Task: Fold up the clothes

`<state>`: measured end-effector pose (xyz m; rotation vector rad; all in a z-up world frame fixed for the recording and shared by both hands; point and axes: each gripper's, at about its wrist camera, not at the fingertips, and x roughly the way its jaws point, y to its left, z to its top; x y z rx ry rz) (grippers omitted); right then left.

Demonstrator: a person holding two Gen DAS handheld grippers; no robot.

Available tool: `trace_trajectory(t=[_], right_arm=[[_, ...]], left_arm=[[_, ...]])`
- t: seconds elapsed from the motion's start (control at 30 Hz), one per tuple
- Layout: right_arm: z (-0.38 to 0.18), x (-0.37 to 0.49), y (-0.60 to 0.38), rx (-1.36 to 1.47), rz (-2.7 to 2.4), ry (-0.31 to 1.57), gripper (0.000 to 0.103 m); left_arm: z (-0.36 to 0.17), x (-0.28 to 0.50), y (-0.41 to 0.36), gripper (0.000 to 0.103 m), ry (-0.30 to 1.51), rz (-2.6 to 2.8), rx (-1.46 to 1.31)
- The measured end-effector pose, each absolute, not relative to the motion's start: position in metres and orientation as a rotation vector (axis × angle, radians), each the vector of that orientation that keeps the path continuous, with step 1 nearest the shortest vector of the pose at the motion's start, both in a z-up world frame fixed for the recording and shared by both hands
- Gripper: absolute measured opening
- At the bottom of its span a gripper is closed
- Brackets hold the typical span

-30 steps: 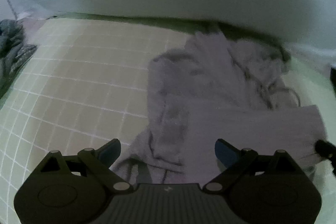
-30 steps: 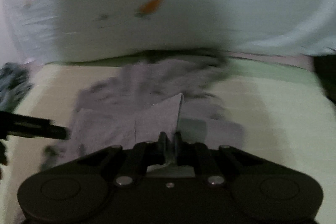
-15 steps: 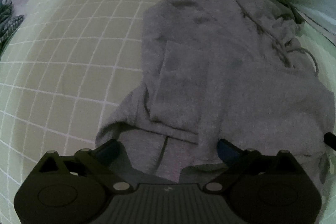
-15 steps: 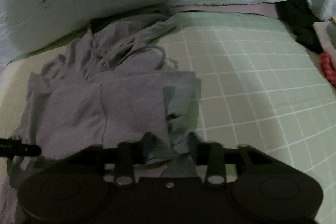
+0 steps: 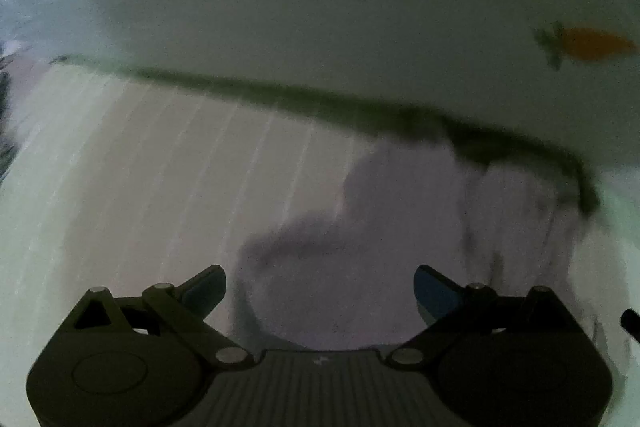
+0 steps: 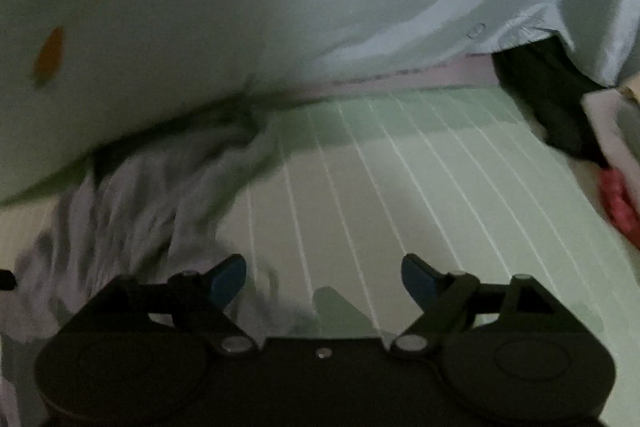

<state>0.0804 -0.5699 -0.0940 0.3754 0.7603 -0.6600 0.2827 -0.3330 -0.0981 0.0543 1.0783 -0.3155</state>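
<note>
A grey-lilac hooded garment (image 5: pixel 400 247) lies crumpled on a pale green grid mat (image 5: pixel 140 187). In the left wrist view it is ahead and to the right, blurred by motion. My left gripper (image 5: pixel 319 287) is open and empty above the garment's near edge. In the right wrist view the garment (image 6: pixel 152 195) lies at the left, on the mat (image 6: pixel 440 195). My right gripper (image 6: pixel 323 277) is open and empty, just right of the garment's edge.
A white sheet with a carrot print (image 5: pixel 592 43) hangs along the back of the mat. At the right in the right wrist view lie a dark cloth (image 6: pixel 560 107), a white item (image 6: pixel 612 123) and a red item (image 6: pixel 620 203).
My right gripper has opened and let go of the garment, then drawn back. Both views have tilted up from the garment toward the back sheet. My left gripper stays open.
</note>
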Motion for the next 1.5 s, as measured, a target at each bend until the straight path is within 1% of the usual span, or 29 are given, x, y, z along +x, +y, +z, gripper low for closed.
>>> trace_trajectory(t=[0.1, 0.2, 0.3, 0.33, 0.37, 0.5, 0.53, 0.57, 0.6, 0.63, 0.9, 1.0, 1.2, 1.27, 1.37, 1.43, 1.5], right_arm=[[-0.100, 0.121, -0.596, 0.404, -0.660, 0.731, 0.086], [-0.109, 0.157, -0.611, 0.414, -0.647, 0.728, 0.086], [-0.123, 0.187, -0.614, 0.369, -0.639, 0.784, 0.086], [-0.128, 0.194, -0.613, 0.342, -0.637, 0.812, 0.086], [-0.132, 0.199, -0.611, 0.312, -0.634, 0.840, 0.085], [-0.137, 0.193, -0.600, 0.244, -0.643, 0.863, 0.086], [-0.137, 0.189, -0.599, 0.236, -0.649, 0.874, 0.088], [-0.138, 0.186, -0.597, 0.226, -0.656, 0.886, 0.088], [-0.140, 0.182, -0.595, 0.212, -0.669, 0.902, 0.091], [-0.140, 0.174, -0.593, 0.207, -0.676, 0.898, 0.092], [-0.137, 0.117, -0.580, 0.244, -0.704, 0.918, 0.092], [-0.133, 0.105, -0.580, 0.291, -0.702, 0.919, 0.088], [-0.117, 0.133, -0.568, 0.318, -0.610, 0.805, 0.090], [-0.116, 0.150, -0.565, 0.310, -0.570, 0.797, 0.090], [-0.124, 0.170, -0.558, 0.313, -0.519, 0.812, 0.090], [-0.132, 0.181, -0.555, 0.312, -0.496, 0.855, 0.090], [-0.139, 0.184, -0.550, 0.291, -0.495, 0.894, 0.095]], left_arm=[[-0.106, 0.309, -0.363, 0.100, 1.083, -0.329, 0.042], [-0.118, 0.320, -0.390, 0.100, 1.076, -0.294, 0.119], [-0.134, 0.322, -0.405, 0.100, 1.075, -0.207, 0.245], [-0.137, 0.321, -0.405, 0.103, 1.070, -0.185, 0.265], [-0.138, 0.319, -0.401, 0.103, 1.056, -0.175, 0.263], [-0.138, 0.307, -0.387, 0.103, 1.017, -0.130, 0.306], [-0.139, 0.303, -0.382, 0.103, 1.010, -0.124, 0.317], [-0.139, 0.300, -0.376, 0.103, 1.011, -0.120, 0.318], [-0.139, 0.296, -0.371, 0.103, 1.019, -0.114, 0.312], [-0.139, 0.293, -0.367, 0.103, 1.025, -0.110, 0.310], [-0.136, 0.257, -0.338, 0.103, 1.058, -0.100, 0.294], [-0.136, 0.247, -0.330, 0.103, 1.067, -0.101, 0.279], [-0.134, 0.244, -0.329, 0.103, 1.071, -0.106, 0.273], [-0.133, 0.244, -0.330, 0.103, 1.067, -0.104, 0.277], [-0.134, 0.242, -0.330, 0.103, 1.060, -0.101, 0.275], [-0.135, 0.242, -0.328, 0.103, 1.061, -0.102, 0.268], [-0.135, 0.243, -0.327, 0.103, 1.063, -0.107, 0.268]])
